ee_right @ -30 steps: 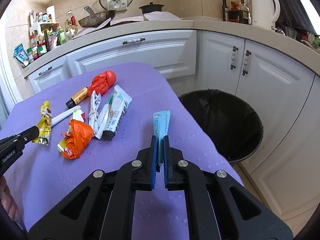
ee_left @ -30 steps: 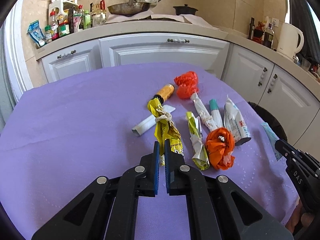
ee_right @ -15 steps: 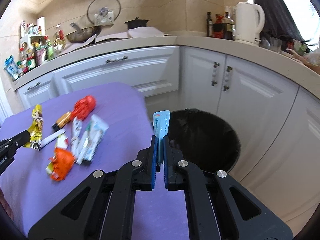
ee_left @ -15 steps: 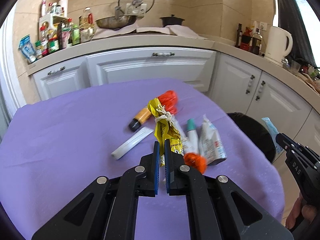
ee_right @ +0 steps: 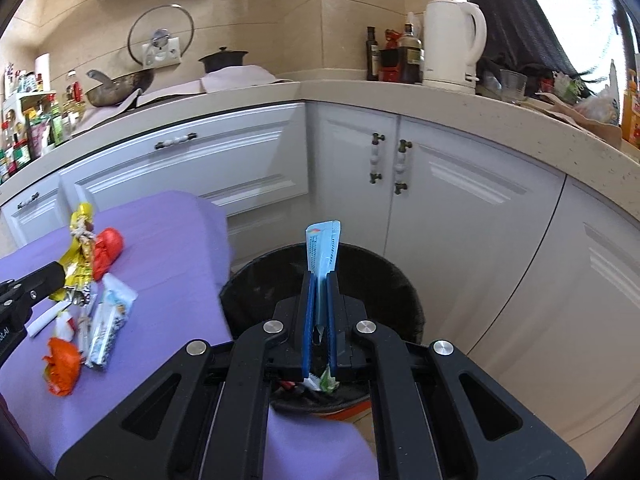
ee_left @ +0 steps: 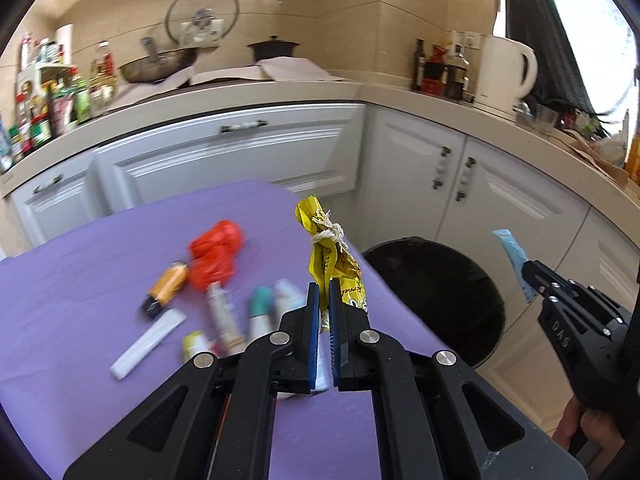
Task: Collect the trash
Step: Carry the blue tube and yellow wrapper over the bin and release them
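My left gripper point(ee_left: 323, 294) is shut on a yellow wrapper point(ee_left: 329, 258) tied with string, held above the right edge of the purple table point(ee_left: 80, 292). My right gripper point(ee_right: 319, 280) is shut on a light blue sachet point(ee_right: 322, 248), which hangs over the black-lined trash bin point(ee_right: 384, 292). The bin point(ee_left: 440, 292) stands on the floor just right of the table. In the left wrist view the right gripper point(ee_left: 524, 270) with the sachet point(ee_left: 510, 248) shows at far right. The left gripper point(ee_right: 60, 272) and its wrapper point(ee_right: 78, 256) appear at the left of the right wrist view.
Several more pieces lie on the table: a red crumpled bag point(ee_left: 216, 252), an orange-black tube point(ee_left: 166, 290), a white stick point(ee_left: 148, 342), toothpaste tubes point(ee_left: 260, 312), an orange bag point(ee_right: 62, 366). White cabinets point(ee_right: 440, 200) and a cluttered counter with a kettle point(ee_right: 452, 44) stand behind the bin.
Both grippers have swung right and lifted off the table with their trash. The right gripper now hangs over the bin, and the left has reached the table's right edge.
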A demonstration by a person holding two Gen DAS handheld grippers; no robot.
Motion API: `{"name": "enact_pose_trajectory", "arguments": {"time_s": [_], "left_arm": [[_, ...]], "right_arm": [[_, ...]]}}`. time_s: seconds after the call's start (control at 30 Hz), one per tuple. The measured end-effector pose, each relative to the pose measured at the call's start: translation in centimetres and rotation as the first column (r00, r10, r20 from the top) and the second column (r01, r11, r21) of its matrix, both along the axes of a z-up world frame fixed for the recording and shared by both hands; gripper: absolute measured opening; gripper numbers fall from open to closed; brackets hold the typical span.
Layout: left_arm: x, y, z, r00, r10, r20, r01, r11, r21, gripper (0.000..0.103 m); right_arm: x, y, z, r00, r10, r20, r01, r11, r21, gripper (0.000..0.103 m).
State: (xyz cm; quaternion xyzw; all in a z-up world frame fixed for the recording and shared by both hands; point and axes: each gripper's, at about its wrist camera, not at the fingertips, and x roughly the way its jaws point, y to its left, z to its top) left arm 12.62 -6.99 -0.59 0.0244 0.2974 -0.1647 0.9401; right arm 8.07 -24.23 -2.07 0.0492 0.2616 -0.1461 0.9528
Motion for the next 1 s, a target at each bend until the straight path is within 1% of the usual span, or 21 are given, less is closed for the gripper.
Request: {"name": "enact_pose_trajectory", "arguments": {"time_s": [0.27, 0.43, 0.67, 1.0], "left_arm": [[1.4, -5.1, -1.2, 0.997, -0.079, -0.027, 0.080, 0.996, 0.027, 0.005], [2.3, -7.3, -2.1, 0.994, -0.102, -0.045, 0.104, 0.993, 0.048, 0.005], [3.2, -9.3, -3.3, 0.991, -0.116, -0.069, 0.121, 0.990, 0.073, 0.005], [4.0, -10.6, -4.1, 0.990, -0.115, -0.086, 0.122, 0.989, 0.088, 0.007]], "right_arm": [[1.3, -3.3, -0.9, 0.999, -0.039, -0.008, 0.039, 0.999, 0.017, 0.006], [1.9, -4.6, -1.7, 0.999, -0.050, -0.020, 0.051, 0.998, 0.026, 0.006], [2.7, -5.8, -2.8, 0.998, -0.056, -0.036, 0.058, 0.997, 0.043, 0.006], [3.7, -7.1, -3.6, 0.997, -0.065, -0.050, 0.068, 0.996, 0.060, 0.008]]}}
